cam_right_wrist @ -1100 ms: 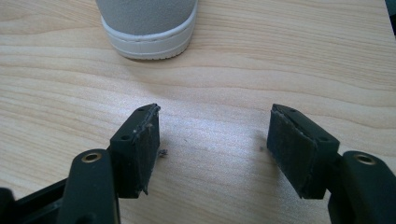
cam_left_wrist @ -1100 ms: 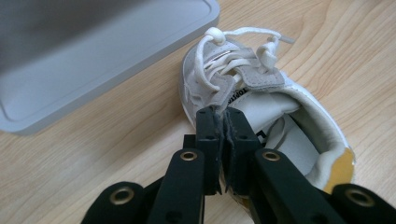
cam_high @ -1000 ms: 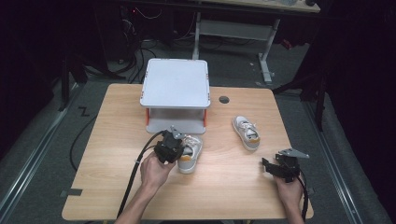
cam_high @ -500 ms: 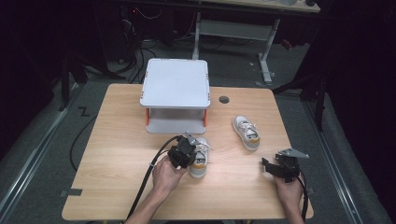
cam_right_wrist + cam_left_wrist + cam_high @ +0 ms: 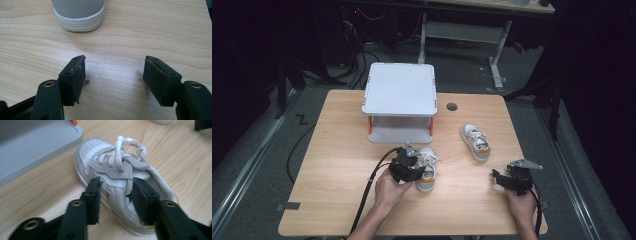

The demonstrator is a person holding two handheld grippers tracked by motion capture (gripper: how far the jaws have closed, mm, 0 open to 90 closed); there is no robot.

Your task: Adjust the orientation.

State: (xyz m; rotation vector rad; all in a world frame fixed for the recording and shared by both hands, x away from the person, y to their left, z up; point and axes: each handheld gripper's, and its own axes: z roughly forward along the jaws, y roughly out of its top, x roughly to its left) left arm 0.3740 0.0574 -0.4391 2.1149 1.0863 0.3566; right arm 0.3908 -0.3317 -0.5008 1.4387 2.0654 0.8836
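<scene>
A small white and grey shoe (image 5: 428, 172) (image 5: 112, 167) lies on the wooden table (image 5: 337, 150), just in front of the grey shelf (image 5: 400, 90). My left gripper (image 5: 413, 169) (image 5: 116, 183) is at its left side. Its jaws have just been opening and now straddle the shoe's near side wall with a gap around it, one outside and one over the opening. A second shoe (image 5: 475, 142) (image 5: 78, 12) lies to the right. My right gripper (image 5: 501, 181) (image 5: 115, 63) rests open near the front right, nothing between its pads, below that shoe's heel.
The two-level grey shelf with orange posts (image 5: 369, 126) stands at the table's back middle; its lower tray (image 5: 30, 147) is close to the left shoe's toe. A round hole (image 5: 452, 106) sits in the tabletop right of the shelf. Cables trail off the front edge.
The left gripper carried the shoe a little to the right and toward the front, set it on the table, and its jaws have parted. The right gripper has stayed put.
</scene>
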